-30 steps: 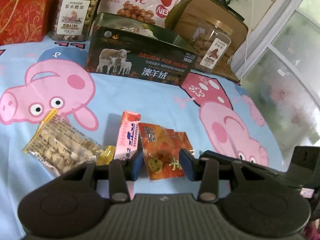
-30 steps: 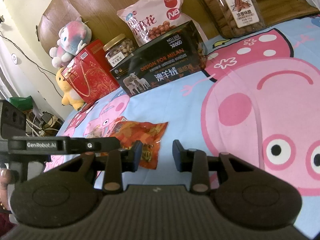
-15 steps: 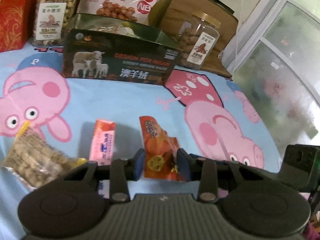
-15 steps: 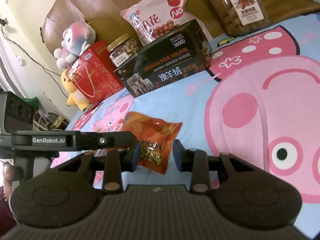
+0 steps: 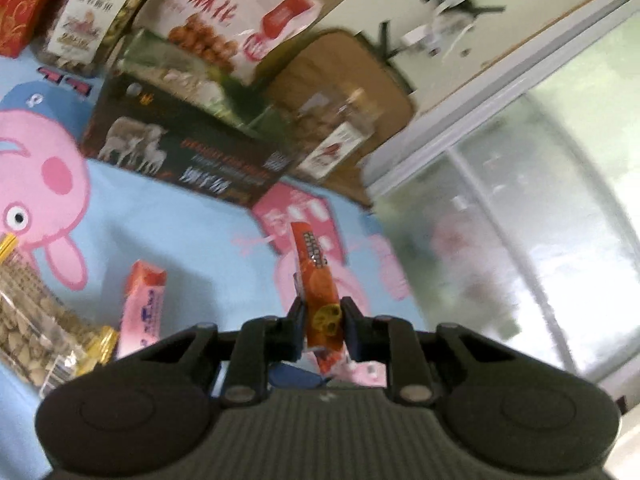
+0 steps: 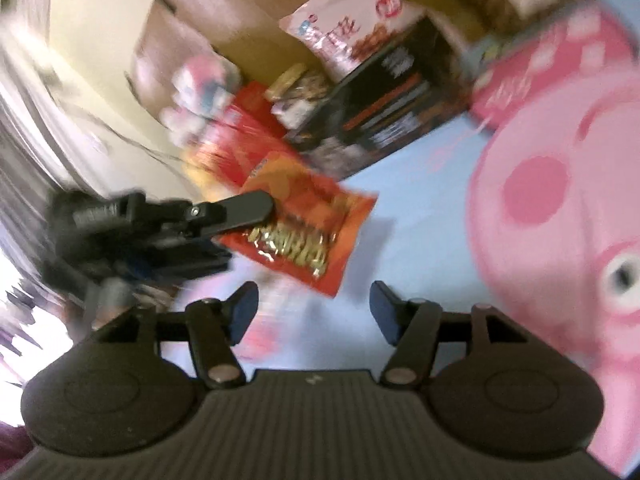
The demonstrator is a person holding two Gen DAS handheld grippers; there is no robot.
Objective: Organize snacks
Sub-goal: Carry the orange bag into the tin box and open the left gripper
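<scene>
Orange snack packet on edge, lifted above blue sheet

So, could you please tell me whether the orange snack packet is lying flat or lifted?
Lifted: the left gripper pinches the orange packet edge-up.

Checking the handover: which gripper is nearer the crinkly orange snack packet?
Left. The left gripper is shut on the crinkly orange snack packet, lifted off the blue cartoon bedsheet. The right gripper sits just short of it, fingers opening, nothing between them.

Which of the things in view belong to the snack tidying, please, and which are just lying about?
Job:
- orange packet, clamped in left gripper
- pink packet
- nut packet
- dark box

Lying about:
- red gift box
- plush toy
</scene>
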